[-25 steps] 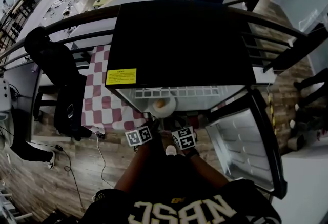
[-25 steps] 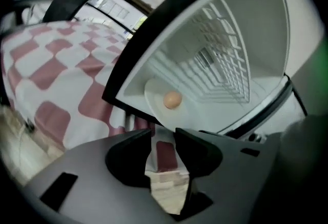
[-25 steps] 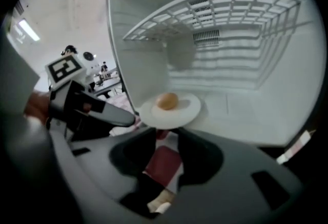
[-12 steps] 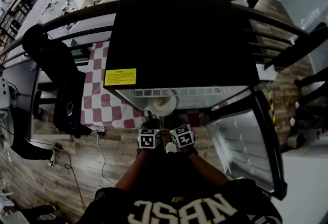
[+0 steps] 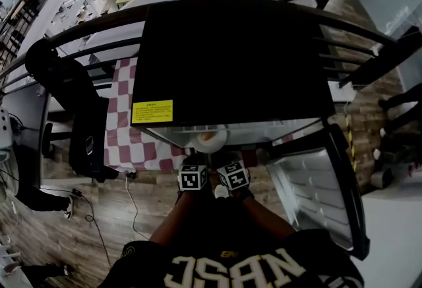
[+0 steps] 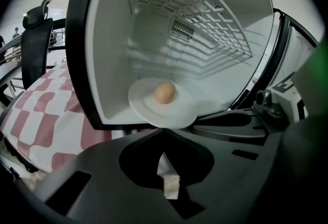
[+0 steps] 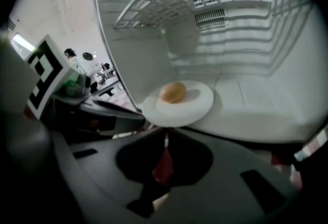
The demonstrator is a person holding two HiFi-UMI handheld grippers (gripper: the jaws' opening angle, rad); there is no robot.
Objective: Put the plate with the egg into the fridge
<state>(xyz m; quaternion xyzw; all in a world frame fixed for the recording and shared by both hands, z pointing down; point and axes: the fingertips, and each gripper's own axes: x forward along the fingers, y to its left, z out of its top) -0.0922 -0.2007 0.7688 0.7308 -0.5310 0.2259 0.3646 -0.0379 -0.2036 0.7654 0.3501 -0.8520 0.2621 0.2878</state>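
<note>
A white plate (image 5: 212, 142) with a brown egg (image 6: 164, 93) lies on the floor of the open small fridge (image 5: 231, 62), at its front lip, with its near rim overhanging. The plate (image 6: 171, 113) and the plate (image 7: 195, 102) with the egg (image 7: 172, 92) show in both gripper views. My left gripper (image 6: 163, 130) and right gripper (image 7: 165, 130) sit side by side just in front of that rim. Both have just been closing and now stand shut, with nothing seen between the jaws. Whether the tips touch the rim I cannot tell. In the head view the left gripper (image 5: 196, 163) and right gripper (image 5: 223, 163) sit below the plate.
The fridge door (image 5: 316, 181) hangs open to the right. A white wire shelf (image 6: 205, 7) spans the upper part of the fridge. A red-and-white checked cloth (image 5: 138, 142) covers a table to the left, beside a black chair (image 5: 72, 95). A dark railing (image 5: 79, 29) runs behind.
The left gripper has rolled so its marker cube faces up, beside the right one. Both grippers' jaws have come together. The plate has stayed at the fridge's front lip.
</note>
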